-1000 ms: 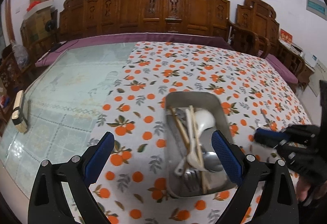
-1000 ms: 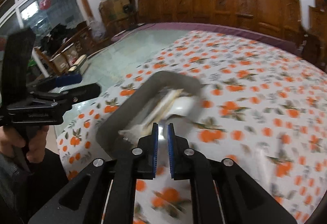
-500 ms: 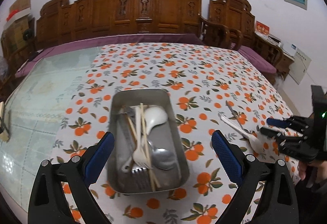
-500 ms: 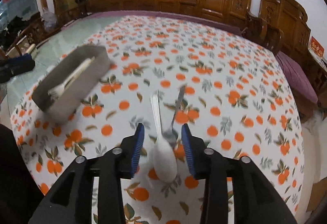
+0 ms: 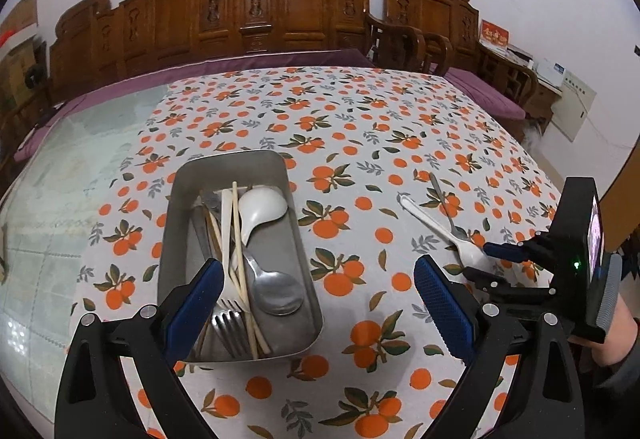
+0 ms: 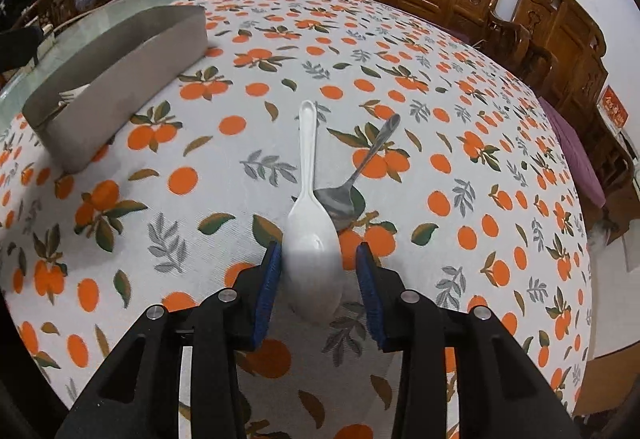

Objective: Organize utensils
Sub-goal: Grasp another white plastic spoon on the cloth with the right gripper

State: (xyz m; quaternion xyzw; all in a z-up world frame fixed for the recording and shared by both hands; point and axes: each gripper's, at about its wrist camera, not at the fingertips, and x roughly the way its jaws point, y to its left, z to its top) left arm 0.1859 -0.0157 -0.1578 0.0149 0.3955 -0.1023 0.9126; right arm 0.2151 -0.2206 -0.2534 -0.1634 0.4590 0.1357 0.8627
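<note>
Jaws apart; utensils [image 5: 240,263] in tray [image 5: 298,239].

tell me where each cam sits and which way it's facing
Left wrist: on the left gripper, open, looking across the table at the tray; the right gripper and its hand show at right.
Right wrist: on the right gripper, open, low over the white spoon lying between its fingers, touching a metal spoon.
Shared: tray, both spoons, tablecloth, carved wooden bench.
</note>
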